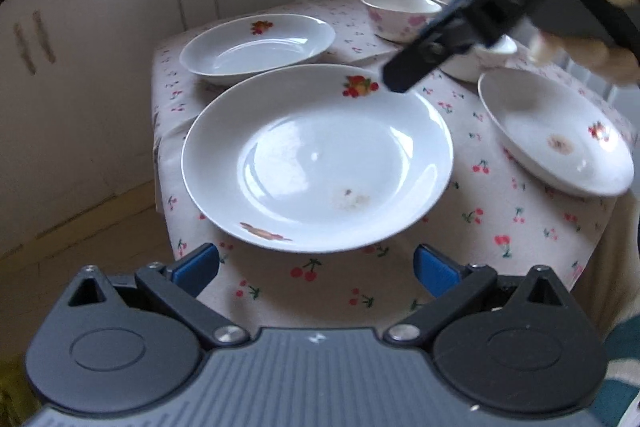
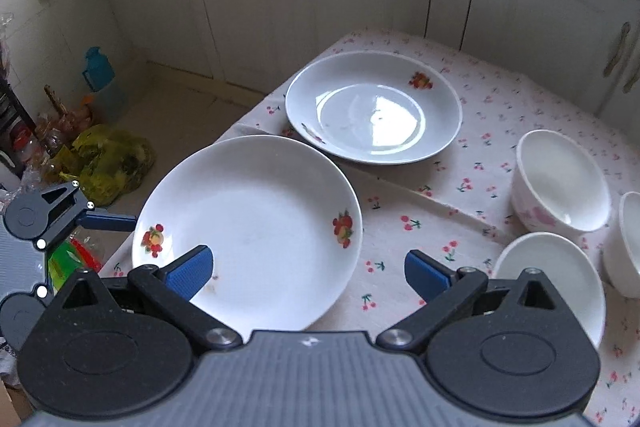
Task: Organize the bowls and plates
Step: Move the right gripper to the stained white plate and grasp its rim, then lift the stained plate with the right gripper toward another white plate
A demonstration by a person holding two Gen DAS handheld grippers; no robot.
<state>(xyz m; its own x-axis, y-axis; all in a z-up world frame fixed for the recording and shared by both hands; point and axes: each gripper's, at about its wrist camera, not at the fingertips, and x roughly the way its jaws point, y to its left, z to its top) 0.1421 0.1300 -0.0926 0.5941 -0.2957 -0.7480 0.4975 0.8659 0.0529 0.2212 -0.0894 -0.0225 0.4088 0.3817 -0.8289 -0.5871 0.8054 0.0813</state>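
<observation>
A large white plate [image 1: 316, 159] with fruit decals and a small stain lies by the table's left edge, straight ahead of my left gripper [image 1: 316, 269], which is open and empty just short of its rim. A second fruit plate [image 1: 258, 47] sits behind it and a third stained plate [image 1: 556, 135] to the right. My right gripper [image 2: 310, 273] is open and hovers over the near plate [image 2: 248, 227], with the far plate [image 2: 374, 107] beyond. A pink-flowered bowl [image 2: 560, 183], a small white dish [image 2: 552, 279] and another white bowl [image 2: 630, 243] stand to its right.
The small table has a cherry-print cloth [image 1: 480, 219] and drops off to bare floor on the left. White cabinets [image 2: 280, 7] close in behind it. Bags and a blue container [image 2: 96, 67] clutter the floor. A hand holds the right gripper [image 1: 404, 75] above the bowls.
</observation>
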